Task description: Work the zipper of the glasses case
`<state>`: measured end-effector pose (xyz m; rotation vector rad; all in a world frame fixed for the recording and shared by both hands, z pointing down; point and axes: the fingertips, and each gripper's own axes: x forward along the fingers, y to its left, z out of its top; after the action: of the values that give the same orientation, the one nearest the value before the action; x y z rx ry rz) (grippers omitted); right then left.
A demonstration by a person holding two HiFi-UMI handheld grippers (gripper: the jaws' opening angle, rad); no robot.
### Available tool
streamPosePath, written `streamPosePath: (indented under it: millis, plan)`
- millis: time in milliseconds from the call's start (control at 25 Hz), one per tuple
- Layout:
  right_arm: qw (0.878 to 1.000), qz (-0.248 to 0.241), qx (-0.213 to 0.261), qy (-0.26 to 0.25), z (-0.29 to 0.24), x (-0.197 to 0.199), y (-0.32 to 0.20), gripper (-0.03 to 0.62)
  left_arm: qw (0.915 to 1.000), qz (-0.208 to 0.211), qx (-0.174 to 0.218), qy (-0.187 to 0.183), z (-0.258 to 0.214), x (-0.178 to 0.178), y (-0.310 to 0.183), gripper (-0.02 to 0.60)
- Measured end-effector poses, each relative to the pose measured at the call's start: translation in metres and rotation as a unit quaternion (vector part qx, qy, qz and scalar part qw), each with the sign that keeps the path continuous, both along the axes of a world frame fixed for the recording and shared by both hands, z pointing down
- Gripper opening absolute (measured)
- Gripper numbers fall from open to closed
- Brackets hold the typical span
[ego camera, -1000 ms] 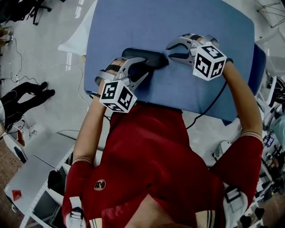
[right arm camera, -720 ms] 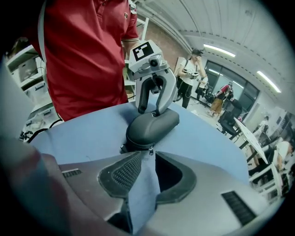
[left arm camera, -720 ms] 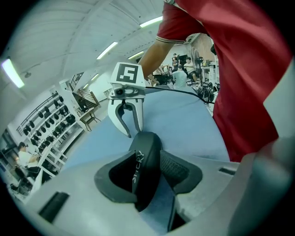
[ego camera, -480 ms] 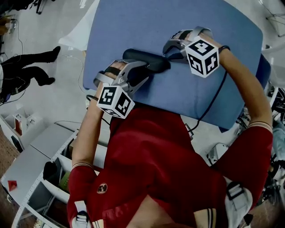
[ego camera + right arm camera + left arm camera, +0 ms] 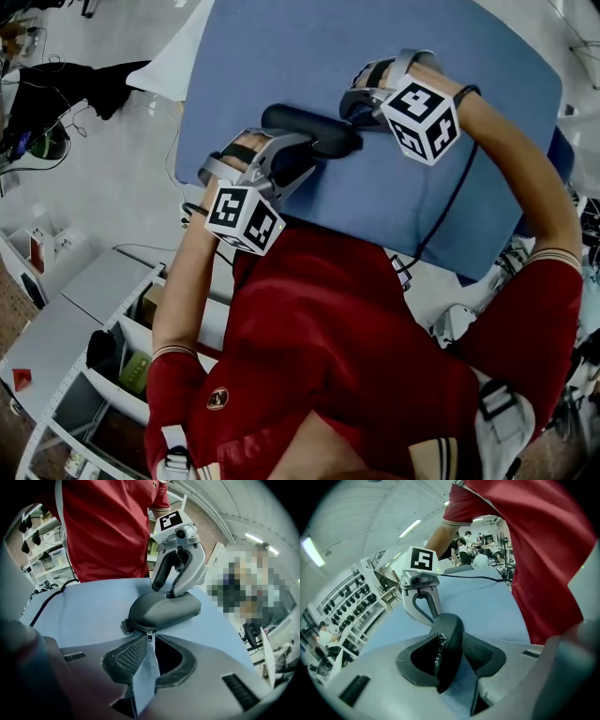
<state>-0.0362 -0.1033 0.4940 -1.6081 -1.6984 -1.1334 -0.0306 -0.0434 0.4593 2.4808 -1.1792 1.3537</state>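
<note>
Glasses case [image 5: 309, 129] was judged light and stiff-shelled; its end was clamped by the left tool [image 5: 292, 155]. The tiny zipper pull [image 5: 149, 636], the hold point, was bracketed by the right tool's [image 5: 149, 642] narrow, just-closing jaws and not yet pinched.

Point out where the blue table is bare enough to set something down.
Bare: the far stretch of the blue table beyond the glasses case. Crowded: the near left, where the left gripper clamps the case and the right gripper, fingers just closing, straddles its zipper pull. A black cable crosses the near right.
</note>
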Motion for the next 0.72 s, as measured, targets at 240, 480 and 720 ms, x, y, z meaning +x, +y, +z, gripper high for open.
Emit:
streamPosePath:
  millis: [240, 480, 720]
  plan:
    - [1.0, -0.009, 0.018, -0.001, -0.002, -0.001, -0.002, 0.023, 1.0, -0.003, 0.001, -0.002, -0.004, -0.004, -0.001, 0.147]
    - [1.0, 0.028, 0.011, -0.001, -0.002, 0.004, -0.01, 0.005, 1.0, 0.0, 0.001, -0.003, -0.002, -0.002, -0.004, 0.148]
    - [0.998, 0.067, 0.006, 0.015, 0.001, 0.004, -0.013, 0.0, 1.0, -0.006, 0.002, -0.002, -0.001, -0.002, -0.008, 0.147]
